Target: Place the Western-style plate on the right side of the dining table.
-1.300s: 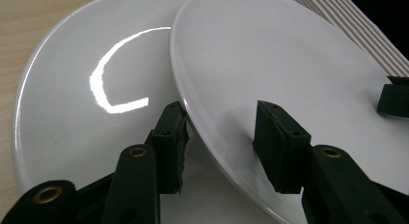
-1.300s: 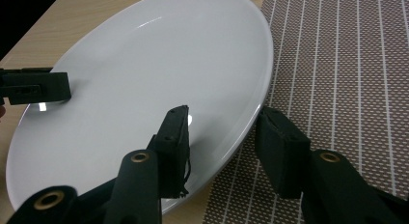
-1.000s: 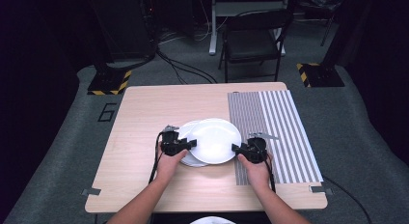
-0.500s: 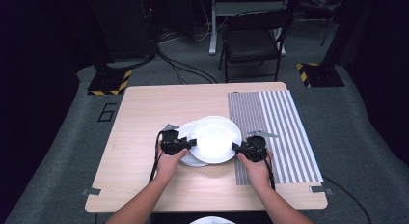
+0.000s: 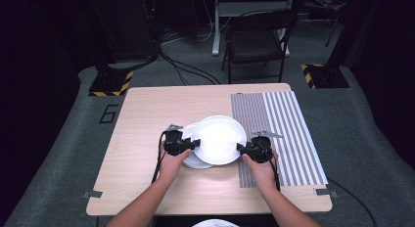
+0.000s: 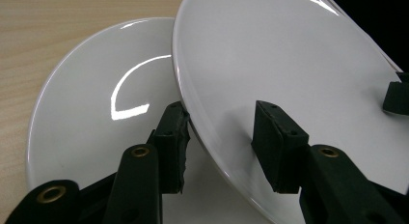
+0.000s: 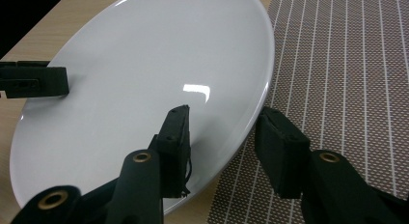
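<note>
A large white plate [image 5: 219, 139] hangs tilted over the table [image 5: 147, 119], held by both grippers at opposite rims. My left gripper [image 5: 195, 145] is shut on its left rim, with one pad under the rim and one on top [image 6: 224, 137]. At the right rim my right gripper [image 5: 241, 148] grips the same plate [image 7: 144, 64], jaws either side of the edge [image 7: 222, 137]. A second white plate [image 5: 193, 161] lies flat on the wood, partly under the raised one [image 6: 96, 113].
A grey striped mat [image 5: 279, 134] covers the table's right part, just under the right gripper. A black chair [image 5: 257, 41] and cables stand on the floor beyond the far edge. The rim of another white object [image 5: 215, 223] shows at the near edge.
</note>
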Tool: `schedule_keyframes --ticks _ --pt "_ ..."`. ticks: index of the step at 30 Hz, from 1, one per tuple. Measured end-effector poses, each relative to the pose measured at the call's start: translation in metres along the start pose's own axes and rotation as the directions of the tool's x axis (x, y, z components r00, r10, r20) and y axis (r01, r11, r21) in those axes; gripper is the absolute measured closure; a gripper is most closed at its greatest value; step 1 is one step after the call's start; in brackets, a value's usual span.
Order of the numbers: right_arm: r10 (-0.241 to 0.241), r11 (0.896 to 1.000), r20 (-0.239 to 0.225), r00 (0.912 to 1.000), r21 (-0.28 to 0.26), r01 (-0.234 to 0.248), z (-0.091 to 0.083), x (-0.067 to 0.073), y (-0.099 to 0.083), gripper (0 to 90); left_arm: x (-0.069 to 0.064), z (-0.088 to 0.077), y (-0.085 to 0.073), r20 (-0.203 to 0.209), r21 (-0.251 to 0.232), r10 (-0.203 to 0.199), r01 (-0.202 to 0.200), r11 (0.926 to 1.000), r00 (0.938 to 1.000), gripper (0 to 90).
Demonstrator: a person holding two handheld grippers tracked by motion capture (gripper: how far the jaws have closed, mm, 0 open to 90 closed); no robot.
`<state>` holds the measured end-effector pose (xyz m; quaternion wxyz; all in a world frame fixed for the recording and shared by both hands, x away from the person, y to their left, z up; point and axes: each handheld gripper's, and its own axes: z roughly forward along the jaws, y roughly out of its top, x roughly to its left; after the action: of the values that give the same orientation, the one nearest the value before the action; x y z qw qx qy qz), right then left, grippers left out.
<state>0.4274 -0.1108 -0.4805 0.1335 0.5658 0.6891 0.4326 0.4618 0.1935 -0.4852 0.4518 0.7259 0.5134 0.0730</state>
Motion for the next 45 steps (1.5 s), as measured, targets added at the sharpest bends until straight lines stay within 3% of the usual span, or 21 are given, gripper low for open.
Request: schedule_keyframes --ticks 45 --pt "0.045 0.998 -0.012 0.9989 -0.042 -0.045 -0.021 -0.008 0.021 55.9 -0.017 -0.003 0.029 0.029 -0.013 0.014 -0.014 0.9998 0.9995 57.7"
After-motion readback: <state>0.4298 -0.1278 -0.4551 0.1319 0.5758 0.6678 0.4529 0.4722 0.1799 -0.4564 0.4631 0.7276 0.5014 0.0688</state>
